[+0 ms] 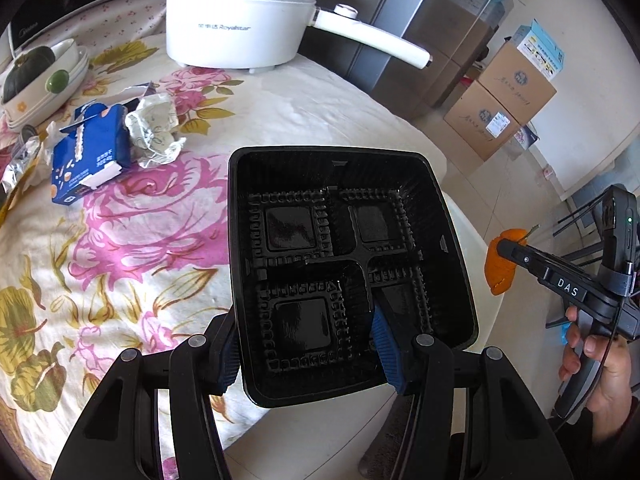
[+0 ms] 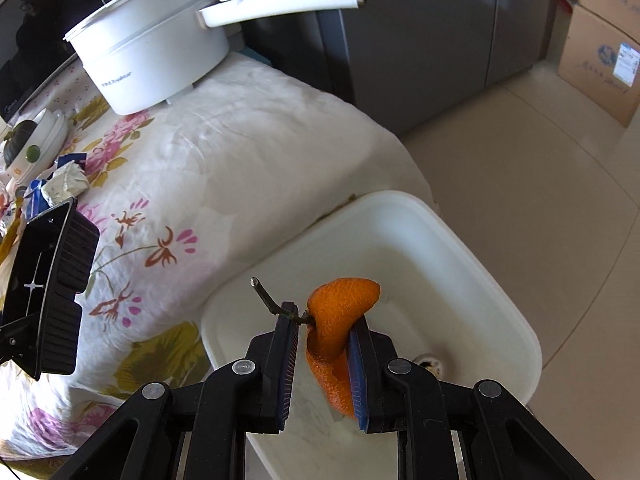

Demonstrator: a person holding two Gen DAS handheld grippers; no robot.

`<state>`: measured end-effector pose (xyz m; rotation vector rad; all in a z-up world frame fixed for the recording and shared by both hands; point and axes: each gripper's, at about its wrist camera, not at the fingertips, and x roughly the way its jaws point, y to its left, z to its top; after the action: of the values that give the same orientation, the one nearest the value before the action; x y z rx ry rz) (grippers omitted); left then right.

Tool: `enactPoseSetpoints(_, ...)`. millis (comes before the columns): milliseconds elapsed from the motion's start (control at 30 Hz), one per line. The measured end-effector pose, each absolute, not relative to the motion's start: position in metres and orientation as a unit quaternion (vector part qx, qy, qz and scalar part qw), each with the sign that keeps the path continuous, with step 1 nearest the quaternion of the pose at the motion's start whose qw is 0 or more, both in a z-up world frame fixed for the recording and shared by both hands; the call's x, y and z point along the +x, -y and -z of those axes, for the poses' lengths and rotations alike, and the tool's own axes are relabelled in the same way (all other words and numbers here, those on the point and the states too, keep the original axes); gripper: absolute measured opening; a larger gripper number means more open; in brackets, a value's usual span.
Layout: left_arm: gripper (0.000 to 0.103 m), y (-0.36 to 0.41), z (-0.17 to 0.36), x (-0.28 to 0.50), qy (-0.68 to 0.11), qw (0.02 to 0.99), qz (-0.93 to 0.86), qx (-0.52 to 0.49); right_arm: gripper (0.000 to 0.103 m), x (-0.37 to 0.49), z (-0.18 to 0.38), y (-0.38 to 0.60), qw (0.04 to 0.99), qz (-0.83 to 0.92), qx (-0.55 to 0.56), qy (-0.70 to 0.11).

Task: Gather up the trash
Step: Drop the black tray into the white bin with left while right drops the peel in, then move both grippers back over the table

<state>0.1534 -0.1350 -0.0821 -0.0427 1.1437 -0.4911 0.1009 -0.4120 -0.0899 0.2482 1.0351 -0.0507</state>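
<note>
Clamping a curled orange peel (image 2: pixel 340 320), right gripper (image 2: pixel 324 356); left gripper (image 1: pixel 308 344) grips ribbed black tray (image 1: pixel 344 264)

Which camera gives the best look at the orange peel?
The right wrist view. There the orange peel fills the middle of the picture, pinched in the right hand-held gripper above the white bin, stem visible. The left wrist view shows only a small part of it at the right, partly hidden behind that gripper.

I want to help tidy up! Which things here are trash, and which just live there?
Trash job: black tray, orange peel, blue carton, crumpled paper, white bin.

Just there: white pot, bowls, cardboard boxes.
</note>
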Motion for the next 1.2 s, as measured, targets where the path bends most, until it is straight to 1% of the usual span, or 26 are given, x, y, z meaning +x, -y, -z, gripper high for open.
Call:
enactPoseSetpoints(100, 0.059, 0.152, 0.084, 0.149, -0.536, 0.809, 0.242, -0.009, 0.022, 0.1, 0.095, 0.422, 0.859, 0.03, 0.118, -0.498)
enactPoseSetpoints(133, 0.059, 0.157, 0.085, 0.148, -0.535, 0.808, 0.246, -0.005, 0.025, 0.099, 0.096, 0.425, 0.858, 0.029, 0.118, -0.499)
enactPoseSetpoints(200, 0.059, 0.169, 0.086, 0.146, -0.534, 0.807, 0.254, 0.002, 0.026, 0.098, 0.096, 0.43, 0.856, 0.025, 0.123, -0.502)
enactPoseSetpoints(233, 0.059, 0.174, 0.087, 0.145, -0.533, 0.806, 0.258, 0.006, 0.032, 0.097, 0.096, 0.434, 0.853, 0.025, 0.13, -0.505)
enactPoseSetpoints(267, 0.059, 0.18, 0.088, 0.143, -0.532, 0.805, 0.261, 0.011, 0.042, 0.096, 0.096, 0.437, 0.851, 0.027, 0.139, -0.506)
enactPoseSetpoints(333, 0.059, 0.19, 0.089, 0.141, -0.531, 0.804, 0.268, 0.021, 0.051, 0.092, 0.096, 0.443, 0.847, 0.036, 0.142, -0.51)
enactPoseSetpoints(467, 0.059, 0.21, 0.095, 0.138, -0.533, 0.797, 0.282, 0.034, 0.06, 0.084, 0.095, 0.452, 0.843, 0.061, 0.131, -0.519)
enactPoseSetpoints(567, 0.059, 0.226, 0.1, 0.137, -0.535, 0.791, 0.292, 0.041, 0.063, 0.077, 0.096, 0.461, 0.838, 0.07, 0.135, -0.523)
enactPoseSetpoints(833, 0.06, 0.263, 0.118, 0.131, -0.531, 0.783, 0.315, 0.076, 0.066, 0.063, 0.096, 0.483, 0.833, 0.092, 0.147, -0.526)
enactPoseSetpoints(867, 0.062, 0.265, 0.12, 0.131, -0.528, 0.782, 0.322, 0.077, 0.067, 0.062, 0.097, 0.486, 0.831, 0.095, 0.149, -0.527)
enactPoseSetpoints(900, 0.067, 0.266, 0.122, 0.133, -0.53, 0.781, 0.321, 0.08, 0.067, 0.061, 0.098, 0.488, 0.83, 0.097, 0.15, -0.528)
enactPoseSetpoints(933, 0.084, 0.266, 0.124, 0.135, -0.535, 0.78, 0.314, 0.084, 0.067, 0.06, 0.098, 0.49, 0.829, 0.099, 0.151, -0.529)
enactPoseSetpoints(967, 0.09, 0.267, 0.125, 0.137, -0.536, 0.776, 0.322, 0.078, 0.068, 0.06, 0.098, 0.491, 0.829, 0.101, 0.152, -0.529)
enactPoseSetpoints(1100, 0.091, 0.264, 0.122, 0.135, -0.536, 0.775, 0.323, 0.09, 0.073, 0.057, 0.095, 0.494, 0.829, 0.107, 0.157, -0.526)
enactPoseSetpoints(1200, 0.095, 0.257, 0.114, 0.132, -0.529, 0.78, 0.321, 0.098, 0.076, 0.055, 0.089, 0.491, 0.831, 0.102, 0.167, -0.52)
